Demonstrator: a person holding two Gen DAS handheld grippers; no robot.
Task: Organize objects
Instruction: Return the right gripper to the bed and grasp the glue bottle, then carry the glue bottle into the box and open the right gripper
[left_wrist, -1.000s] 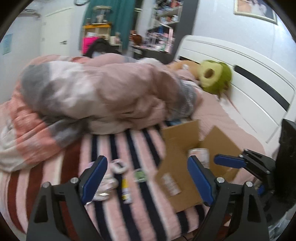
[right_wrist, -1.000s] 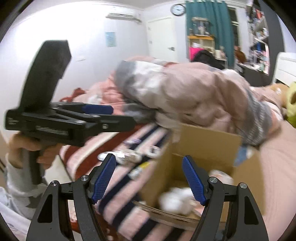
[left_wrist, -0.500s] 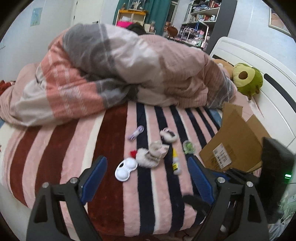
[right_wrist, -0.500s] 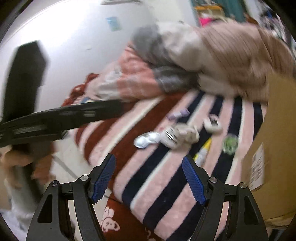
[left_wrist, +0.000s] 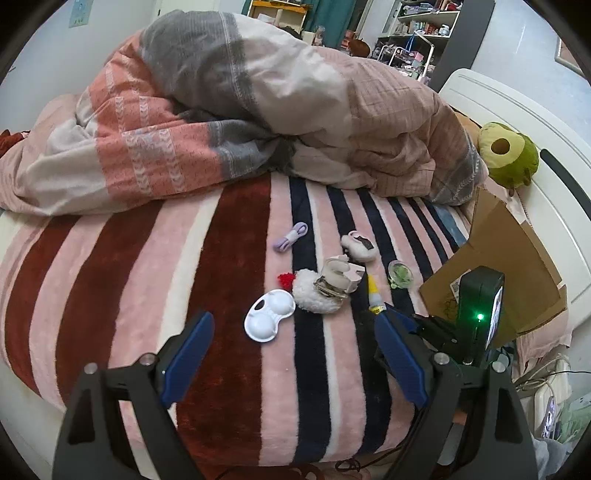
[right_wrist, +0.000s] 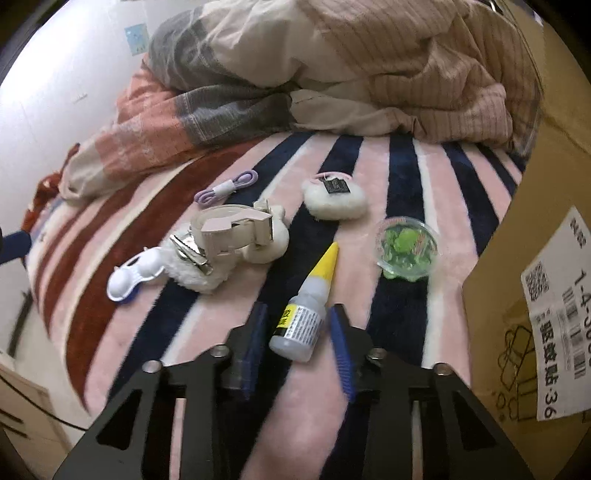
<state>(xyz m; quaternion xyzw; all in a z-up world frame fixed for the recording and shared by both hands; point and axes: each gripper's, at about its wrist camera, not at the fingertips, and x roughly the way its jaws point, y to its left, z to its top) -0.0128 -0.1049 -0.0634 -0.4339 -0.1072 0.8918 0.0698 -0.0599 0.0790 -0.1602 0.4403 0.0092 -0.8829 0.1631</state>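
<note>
Small items lie on the striped blanket (left_wrist: 229, 295). They are a glue bottle (right_wrist: 301, 321) with a yellow tip, a white two-well case (left_wrist: 269, 320), a fluffy white piece with metal clips (left_wrist: 314, 297), a pale tape dispenser (right_wrist: 229, 229), a purple cable (right_wrist: 227, 188), a white puff (right_wrist: 334, 197) and a clear cup of green bits (right_wrist: 406, 247). My right gripper (right_wrist: 297, 314) straddles the glue bottle and its jaws are closing, with thin gaps still showing beside the bottle. My left gripper (left_wrist: 293, 317) hovers open near the case, holding nothing. The cardboard box (right_wrist: 535, 240) stands to the right.
A bunched pink and grey duvet (left_wrist: 277, 103) covers the far half of the bed. An avocado plush (left_wrist: 508, 153) leans on the white headboard (left_wrist: 517, 110). The right gripper's body (left_wrist: 476, 314) sits beside my left finger. Cables (left_wrist: 539, 373) hang off the bed's right side.
Both grippers have dropped toward the blanket. The right one swung from the box to the glue bottle, and its jaws narrowed from wide open to close around the bottle.
</note>
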